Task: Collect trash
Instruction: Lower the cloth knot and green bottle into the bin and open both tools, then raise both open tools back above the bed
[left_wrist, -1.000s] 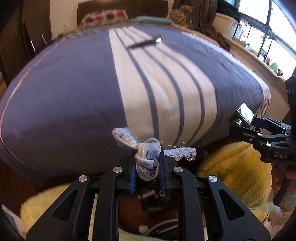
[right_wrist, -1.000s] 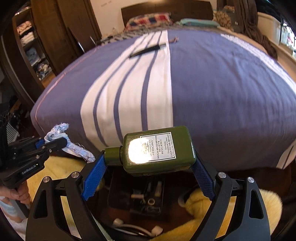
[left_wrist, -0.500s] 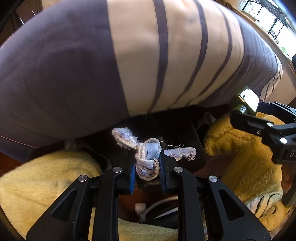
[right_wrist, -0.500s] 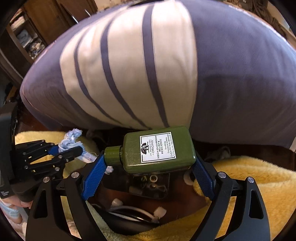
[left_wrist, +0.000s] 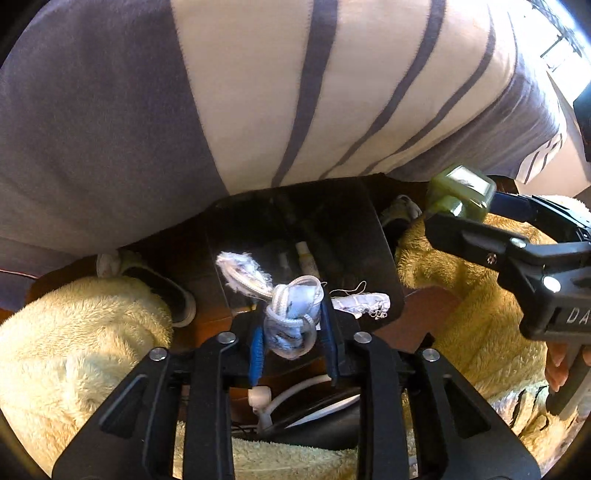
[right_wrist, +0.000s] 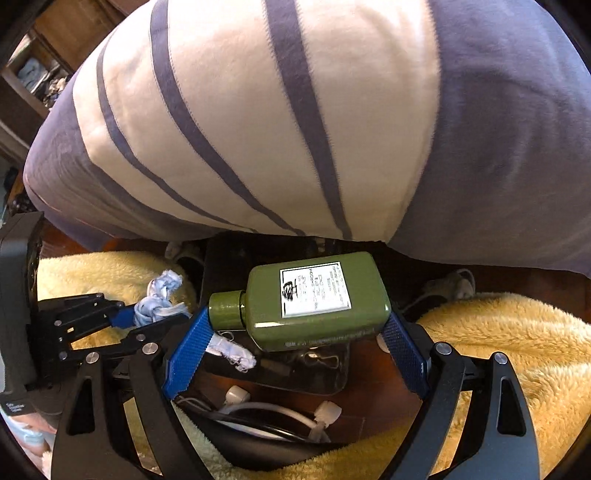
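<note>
My left gripper (left_wrist: 293, 328) is shut on a knotted scrap of blue-white cloth and cord (left_wrist: 291, 314), held over a dark bin (left_wrist: 365, 236) on the floor by the bed. My right gripper (right_wrist: 299, 328) is shut on a green bottle (right_wrist: 314, 299) lying sideways with a white label, held above the same dark bin (right_wrist: 314, 373). In the left wrist view the bottle (left_wrist: 460, 194) and right gripper (left_wrist: 476, 218) are at the right. In the right wrist view the left gripper (right_wrist: 147, 317) and the cloth scrap (right_wrist: 159, 299) are at the left.
The bed with a purple cover and white stripes (left_wrist: 258, 92) overhangs the bin. Yellow fleece-covered legs (left_wrist: 74, 332) flank the bin on both sides. A slipper (left_wrist: 155, 280) lies left of the bin. White cables and plugs (right_wrist: 277, 410) lie on the floor below.
Both grippers have tilted down from the bed top and moved toward the floor. The dark bin has come into view beneath them. The bottle is now lower over it.
</note>
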